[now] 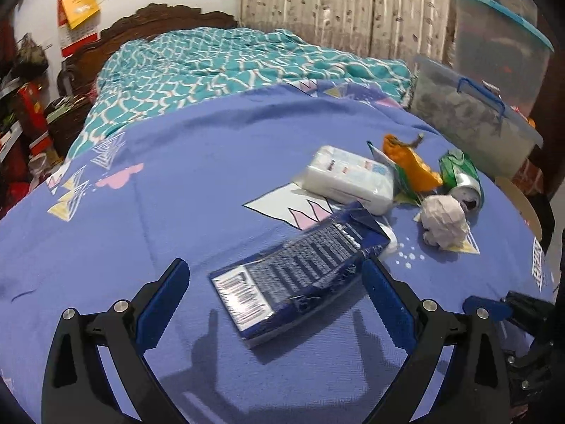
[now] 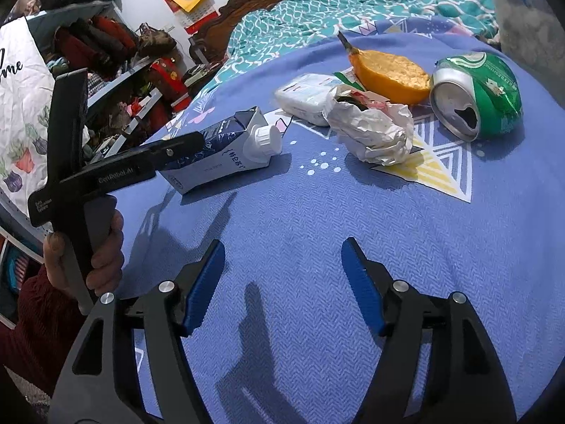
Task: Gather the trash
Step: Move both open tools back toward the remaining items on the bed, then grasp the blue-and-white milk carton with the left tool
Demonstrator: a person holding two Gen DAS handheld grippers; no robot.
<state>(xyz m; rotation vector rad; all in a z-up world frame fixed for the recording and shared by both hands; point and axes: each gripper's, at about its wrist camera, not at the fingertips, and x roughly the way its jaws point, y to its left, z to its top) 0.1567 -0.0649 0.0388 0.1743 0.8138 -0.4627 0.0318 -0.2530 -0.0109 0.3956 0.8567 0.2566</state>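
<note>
A dark blue drink carton (image 1: 293,275) with a white cap lies on its side on the blue bedspread (image 1: 176,194). My left gripper (image 1: 273,265) is open wide around it, and its pads do not press on it. In the right wrist view one of its fingers (image 2: 176,148) lies along the carton (image 2: 226,152). My right gripper (image 2: 282,243) is open over bare bedspread, empty. Beyond it lie crumpled paper (image 2: 370,130), a crushed green can (image 2: 476,95), an orange fruit half (image 2: 388,70) and a white tissue pack (image 2: 303,95).
A teal quilt (image 1: 229,63) and a carved wooden headboard (image 1: 159,17) lie at the far end of the bed. Clear plastic storage boxes (image 1: 469,116) stand at the right. Cluttered shelves (image 2: 116,70) stand to the left. A hand (image 2: 102,247) holds the left gripper's handle.
</note>
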